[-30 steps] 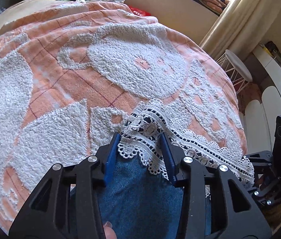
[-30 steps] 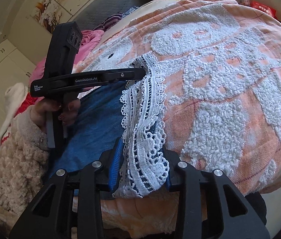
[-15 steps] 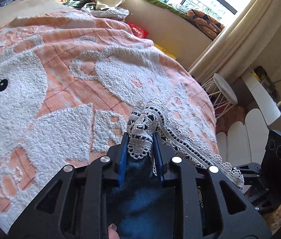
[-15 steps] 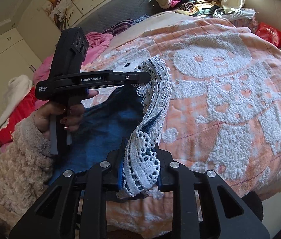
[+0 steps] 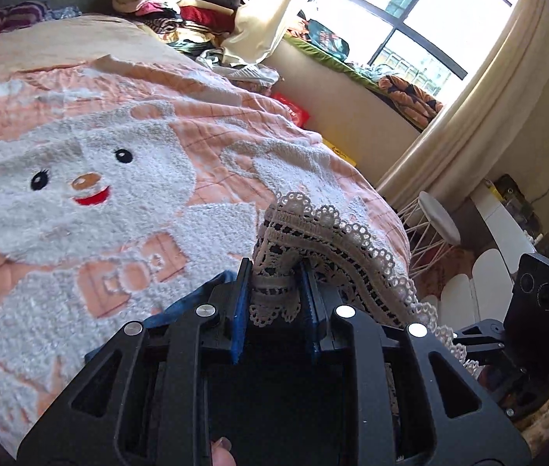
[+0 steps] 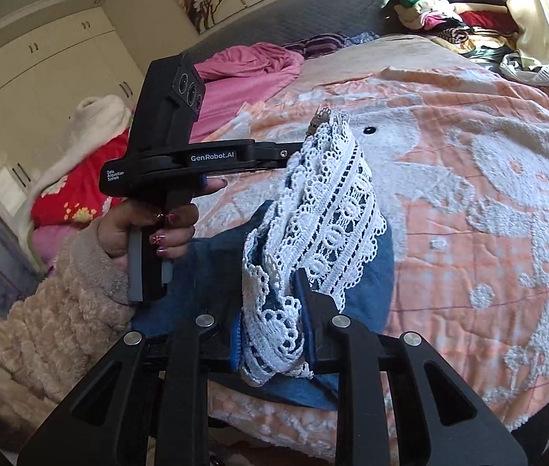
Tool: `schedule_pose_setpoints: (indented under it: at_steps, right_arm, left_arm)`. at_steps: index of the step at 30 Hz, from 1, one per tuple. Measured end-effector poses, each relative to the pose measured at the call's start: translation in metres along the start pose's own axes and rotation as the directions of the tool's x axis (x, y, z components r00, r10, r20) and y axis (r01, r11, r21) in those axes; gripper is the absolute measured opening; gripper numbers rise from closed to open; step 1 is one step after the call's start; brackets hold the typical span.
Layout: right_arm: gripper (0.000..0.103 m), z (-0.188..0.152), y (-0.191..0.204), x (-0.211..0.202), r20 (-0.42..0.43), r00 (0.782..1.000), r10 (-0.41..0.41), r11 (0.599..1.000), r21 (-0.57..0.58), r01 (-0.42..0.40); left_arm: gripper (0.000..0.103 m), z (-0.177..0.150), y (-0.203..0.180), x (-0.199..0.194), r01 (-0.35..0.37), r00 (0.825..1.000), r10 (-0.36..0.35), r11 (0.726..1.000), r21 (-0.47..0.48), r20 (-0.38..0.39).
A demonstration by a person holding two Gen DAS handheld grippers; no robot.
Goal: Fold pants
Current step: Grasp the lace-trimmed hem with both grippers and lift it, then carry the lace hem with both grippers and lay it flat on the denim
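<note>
hand [image 6: 146, 233]: grips the left gripper's handle, fuzzy beige sleeve behind
left gripper [image 5: 274, 283]: clenched on the lace hem
pants [image 6: 212, 268]: blue denim, lifted off the peach bear blanket [image 5: 80, 202]
lace hem [image 6: 328, 209]: stretched between both grippers
right gripper [image 6: 270, 322]: clenched on the hem's other end

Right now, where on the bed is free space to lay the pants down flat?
The orange bear blanket is bare ahead of the lace hem that both grippers, left gripper and right gripper, pinch. It is free up to the clothes pile and pink bedding; there it is crowded.
</note>
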State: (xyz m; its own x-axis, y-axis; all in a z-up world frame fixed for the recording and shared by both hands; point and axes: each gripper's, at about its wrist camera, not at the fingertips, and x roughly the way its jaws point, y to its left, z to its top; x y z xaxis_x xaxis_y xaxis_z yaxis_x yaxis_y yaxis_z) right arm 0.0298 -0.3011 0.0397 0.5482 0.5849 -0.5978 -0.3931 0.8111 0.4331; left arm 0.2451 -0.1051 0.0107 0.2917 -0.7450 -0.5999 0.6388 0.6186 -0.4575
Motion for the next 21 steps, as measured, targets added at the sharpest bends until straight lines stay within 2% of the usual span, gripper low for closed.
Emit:
schedule_pose_setpoints:
  at_steps: [8, 12, 14, 18, 21]
  right_arm:
    - [0.022, -0.016, 0.042, 0.05, -0.126, 0.992, 0.015, 0.996, -0.085, -0.026]
    - [0.022, -0.029, 0.06, 0.073, -0.181, 0.983, -0.034, 0.985, -0.172, 0.003]
    - [0.022, -0.036, 0.067, 0.085, -0.21, 0.977, -0.046, 0.98, -0.201, 0.003]
    - [0.022, -0.049, 0.076, 0.102, -0.242, 0.967, -0.084, 0.966, -0.257, 0.019]
    - [0.024, -0.058, 0.087, 0.109, -0.247, 0.962, -0.114, 0.949, -0.314, 0.032]
  left_arm:
    - [0.015, -0.037, 0.037, -0.028, -0.033, 0.999, 0.036, 0.994, -0.106, 0.033]
    - [0.015, -0.057, 0.051, -0.049, -0.102, 0.991, 0.113, 0.985, -0.136, 0.071]
    - [0.015, -0.064, 0.061, -0.062, -0.099, 0.988, 0.118, 0.979, -0.178, 0.096]
    - [0.03, -0.075, 0.079, -0.086, -0.062, 0.985, 0.102, 0.963, -0.262, 0.142]
    - [0.037, -0.075, 0.083, -0.093, -0.031, 0.984, 0.081, 0.955, -0.294, 0.157]
